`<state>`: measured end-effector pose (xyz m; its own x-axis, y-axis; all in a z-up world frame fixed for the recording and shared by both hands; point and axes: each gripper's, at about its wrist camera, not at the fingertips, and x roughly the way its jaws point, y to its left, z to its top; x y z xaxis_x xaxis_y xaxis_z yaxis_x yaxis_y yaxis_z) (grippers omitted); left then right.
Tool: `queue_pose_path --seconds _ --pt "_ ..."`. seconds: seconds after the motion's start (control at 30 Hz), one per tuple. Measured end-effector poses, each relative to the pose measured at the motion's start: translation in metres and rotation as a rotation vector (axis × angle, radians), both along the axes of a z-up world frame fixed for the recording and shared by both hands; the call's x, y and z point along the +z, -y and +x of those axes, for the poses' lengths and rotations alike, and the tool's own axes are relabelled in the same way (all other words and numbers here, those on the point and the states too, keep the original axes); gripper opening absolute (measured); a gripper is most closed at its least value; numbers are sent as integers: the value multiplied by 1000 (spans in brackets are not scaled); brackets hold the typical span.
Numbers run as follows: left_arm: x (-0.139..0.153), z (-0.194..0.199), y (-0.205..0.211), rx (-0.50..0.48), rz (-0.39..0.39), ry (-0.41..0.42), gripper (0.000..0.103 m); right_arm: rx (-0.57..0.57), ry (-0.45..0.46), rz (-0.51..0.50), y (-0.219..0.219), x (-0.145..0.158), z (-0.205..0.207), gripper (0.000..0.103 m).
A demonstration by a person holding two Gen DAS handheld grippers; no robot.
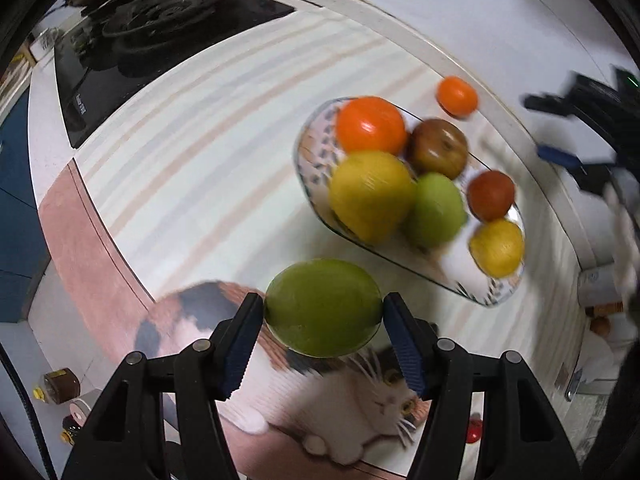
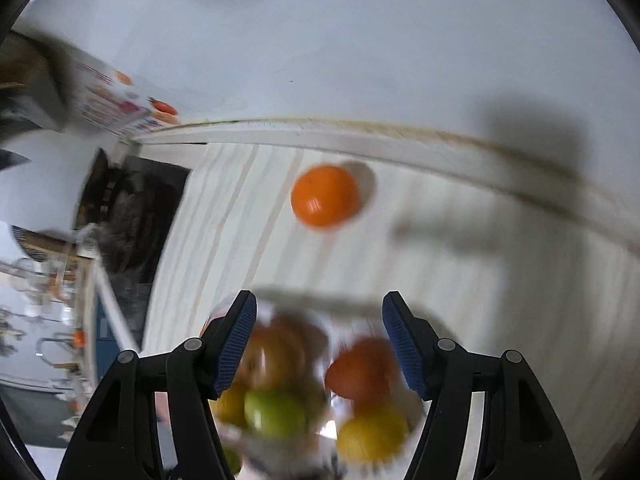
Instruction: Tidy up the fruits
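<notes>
While both wrist views are smeared by motion, I can confirm the white striped countertop, with a black glass cooktop at its far left. On it lies a cat-print mat at the near edge. Beside that sits an oval patterned glass dish holding six fruits: an orange, a brown apple, a large yellow one, a green one, a red one and a small yellow one. One round orange fruit lies alone on the counter beyond the dish. My left gripper is clamped on a large green fruit, held above the mat. My right gripper stands apart and empty over the dish.
</notes>
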<state>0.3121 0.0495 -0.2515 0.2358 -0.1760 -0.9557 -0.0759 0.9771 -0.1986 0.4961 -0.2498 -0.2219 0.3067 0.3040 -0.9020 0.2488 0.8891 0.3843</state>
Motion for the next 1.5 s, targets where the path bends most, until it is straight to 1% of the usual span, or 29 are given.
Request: queue_pose_path --seconds 0.1,0.2,0.23,0.27,0.3,0.33,0.4,0.53,0.63,0.77,0.83,0.97,1.07,1.13,1.23,1.37,1.43,1.5 --pt "-8 12 -20 6 -25 -18 60 24 -40 -75 -21 -20 46 68" --pt "-16 19 -31 16 -40 -34 60 41 -89 -161 -35 -39 78 68" --pt "-18 22 -33 17 -40 -38 60 41 -101 -179 -37 -44 83 71" --pt "-21 24 -34 17 -41 -42 60 40 -118 -204 -39 -50 91 71" --pt "-23 27 -37 20 -47 -48 60 36 -127 -264 -42 -54 98 71" --pt "-24 28 -39 24 -52 -50 60 41 -127 -285 -42 -57 100 71" --pt "-26 32 -41 25 -52 -53 60 68 -130 -327 -44 -62 105 67" --pt "-25 40 -43 17 -54 -51 60 103 -123 -347 -48 -63 107 65" --pt "-17 48 -43 14 -65 -40 60 108 -92 -315 -47 -55 100 65" --pt "3 61 -41 -5 -93 -10 60 132 -19 -222 -47 -24 68 65" --pt "17 73 -37 -26 -102 16 60 159 18 -188 -46 -4 42 65" --pt "30 95 -27 -58 -119 43 60 195 36 -145 -46 17 2 65" --pt "31 112 -20 -78 -128 46 60 209 42 -124 -46 26 -24 65" --pt "26 117 -19 -84 -133 35 60 209 45 -125 -42 28 -34 65" --pt "14 127 -16 -95 -145 -6 60 203 30 -101 -38 28 -48 65" --pt "-6 135 -17 -88 -172 -65 60 232 -8 -73 -46 15 -57 65" --pt "-5 135 -18 -85 -182 -58 60 249 -31 -74 -52 6 -60 65" --pt "-5 136 -20 -78 -198 -68 60 254 -51 -56 -54 -3 -62 65"
